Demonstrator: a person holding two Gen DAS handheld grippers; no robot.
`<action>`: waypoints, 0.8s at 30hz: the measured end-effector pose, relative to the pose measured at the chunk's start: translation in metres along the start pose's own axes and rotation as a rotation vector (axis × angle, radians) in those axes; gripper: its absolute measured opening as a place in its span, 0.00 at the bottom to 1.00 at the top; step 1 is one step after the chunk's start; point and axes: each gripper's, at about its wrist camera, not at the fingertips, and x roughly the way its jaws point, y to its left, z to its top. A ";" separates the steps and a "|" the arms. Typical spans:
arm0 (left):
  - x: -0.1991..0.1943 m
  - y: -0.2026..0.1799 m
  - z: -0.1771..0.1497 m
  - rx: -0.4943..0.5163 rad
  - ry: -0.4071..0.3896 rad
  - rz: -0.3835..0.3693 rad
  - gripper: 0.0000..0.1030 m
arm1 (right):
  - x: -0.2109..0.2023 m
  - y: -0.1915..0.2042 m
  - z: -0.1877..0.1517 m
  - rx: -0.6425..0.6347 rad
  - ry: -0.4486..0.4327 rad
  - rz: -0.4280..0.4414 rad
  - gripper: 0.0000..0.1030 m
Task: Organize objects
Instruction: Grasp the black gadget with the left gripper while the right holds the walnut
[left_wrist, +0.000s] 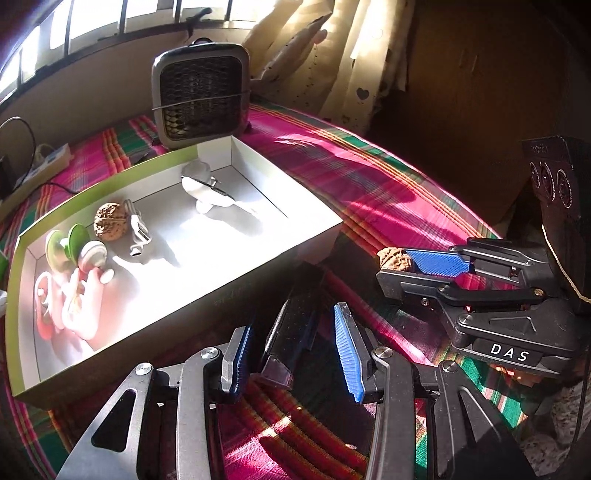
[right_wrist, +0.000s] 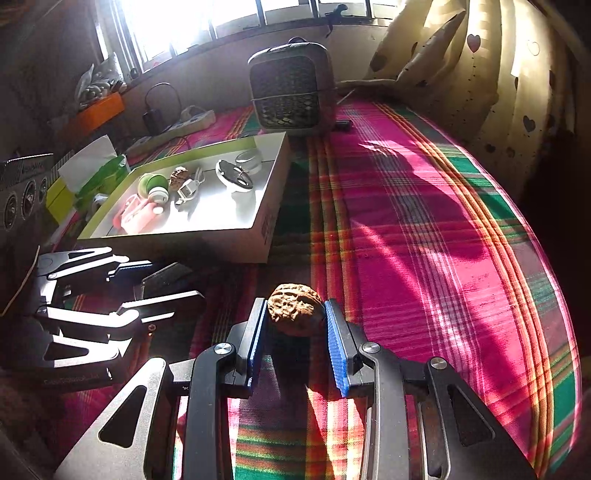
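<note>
- Walnut (right_wrist: 295, 308) is gripped between the blue pads of the right claw (right_wrist: 297, 332), above the plaid cloth (right_wrist: 424, 229) that covers the surface.
- At the far left of the left wrist view, a shallow box (left_wrist: 321, 236) with a green rim is seen lying on the cloth, lit by strong sun.
- Inside the box, from left to right, pink items (left_wrist: 70, 295), a green-and-white round item (left_wrist: 70, 243), a second walnut (left_wrist: 110, 221), a white cable with its plug (left_wrist: 138, 232) and a white gadget (left_wrist: 207, 188) are laid out.
- Behind the box, a small grey heater (left_wrist: 201, 92) with a mesh front is stood upright, close to the box's far corner.
- In the foreground, the left claw (left_wrist: 295, 354) is held partly open; a dark flat object (left_wrist: 291, 332) lies between its pads, and whether the pads touch it cannot be told.
- That dark object rests on the cloth just beside the near corner of the box.
- To the right, the right claw (left_wrist: 402, 266) is seen from the side, closed on the walnut (left_wrist: 391, 258), well clear of the box.
- At the far right, a pale curtain (right_wrist: 498, 74) with heart marks is hung beside the surface.
</note>
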 end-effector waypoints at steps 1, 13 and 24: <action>0.001 0.000 0.000 0.001 -0.002 0.002 0.38 | 0.000 0.000 0.000 -0.001 0.000 0.001 0.31; 0.001 -0.003 0.000 -0.001 -0.004 0.052 0.29 | 0.001 0.001 0.001 -0.007 0.002 0.005 0.31; -0.003 -0.003 -0.004 -0.020 -0.006 0.060 0.22 | 0.000 0.003 0.000 -0.016 0.003 -0.007 0.31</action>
